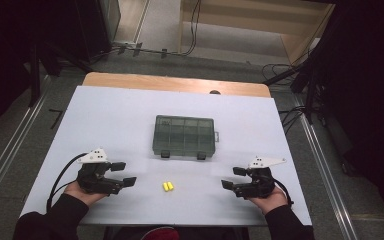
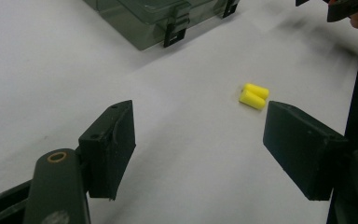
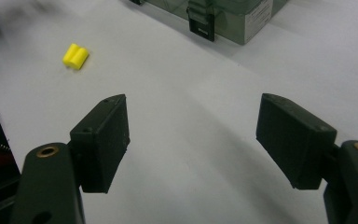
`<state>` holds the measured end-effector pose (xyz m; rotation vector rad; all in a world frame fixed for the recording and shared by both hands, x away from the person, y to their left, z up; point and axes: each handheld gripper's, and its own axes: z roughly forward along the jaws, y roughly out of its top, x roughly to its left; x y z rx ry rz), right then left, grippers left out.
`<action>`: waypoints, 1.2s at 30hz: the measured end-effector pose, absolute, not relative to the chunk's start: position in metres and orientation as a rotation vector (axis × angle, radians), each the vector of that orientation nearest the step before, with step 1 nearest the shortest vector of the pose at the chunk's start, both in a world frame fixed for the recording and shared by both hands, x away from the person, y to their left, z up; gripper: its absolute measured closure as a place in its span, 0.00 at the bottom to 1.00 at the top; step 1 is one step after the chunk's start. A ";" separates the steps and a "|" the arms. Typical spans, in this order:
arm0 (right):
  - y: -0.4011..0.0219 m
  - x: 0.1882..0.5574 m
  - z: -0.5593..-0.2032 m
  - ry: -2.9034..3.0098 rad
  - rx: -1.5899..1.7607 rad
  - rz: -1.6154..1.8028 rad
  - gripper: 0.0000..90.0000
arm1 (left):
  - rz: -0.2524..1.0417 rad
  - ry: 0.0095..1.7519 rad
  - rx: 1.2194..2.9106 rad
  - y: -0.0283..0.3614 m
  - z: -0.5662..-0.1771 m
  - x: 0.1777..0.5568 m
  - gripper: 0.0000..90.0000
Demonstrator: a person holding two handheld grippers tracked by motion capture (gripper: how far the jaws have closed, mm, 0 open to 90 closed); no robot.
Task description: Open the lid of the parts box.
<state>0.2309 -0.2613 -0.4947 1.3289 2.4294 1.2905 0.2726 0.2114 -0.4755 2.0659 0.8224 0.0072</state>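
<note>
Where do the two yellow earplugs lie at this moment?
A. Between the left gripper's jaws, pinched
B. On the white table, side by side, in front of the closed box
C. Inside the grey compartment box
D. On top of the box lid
B: the yellow earplugs lie touching each other on the white table, on the near side of the closed box, with nothing gripping them.

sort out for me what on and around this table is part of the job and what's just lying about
Part of the job:
- yellow earplugs, a pair lying side by side between the grippers
- compartment box, lid shut, latches facing the person
- left gripper, open, empty
- right gripper, open, empty

Just lying about:
- cables on the floor beyond the table
- wooden shelf unit at the back
</note>
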 end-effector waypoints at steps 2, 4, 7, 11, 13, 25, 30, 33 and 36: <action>-0.261 0.231 -0.495 2.428 1.325 1.289 0.27 | 0.004 0.822 2.064 0.211 -0.475 0.273 0.28; -0.261 0.230 -0.494 2.435 1.327 1.293 0.27 | 0.003 0.822 2.066 0.211 -0.475 0.273 0.28; -0.262 0.230 -0.493 2.440 1.321 1.300 0.27 | 0.000 0.828 2.065 0.212 -0.476 0.272 0.28; -0.263 0.230 -0.494 2.438 1.320 1.300 0.27 | -0.006 0.831 2.059 0.213 -0.476 0.273 0.28; -0.263 0.230 -0.494 2.439 1.321 1.296 0.27 | -0.009 0.832 2.060 0.213 -0.476 0.273 0.28; -0.263 0.231 -0.494 2.449 1.323 1.311 0.27 | -0.015 0.845 2.054 0.213 -0.477 0.275 0.28; -0.263 0.230 -0.494 2.451 1.325 1.311 0.27 | -0.017 0.847 2.058 0.213 -0.477 0.275 0.28; -0.263 0.231 -0.494 2.452 1.324 1.310 0.27 | -0.018 0.848 2.057 0.213 -0.477 0.275 0.28; -0.263 0.231 -0.494 2.451 1.327 1.310 0.27 | -0.020 0.847 2.053 0.213 -0.477 0.275 0.28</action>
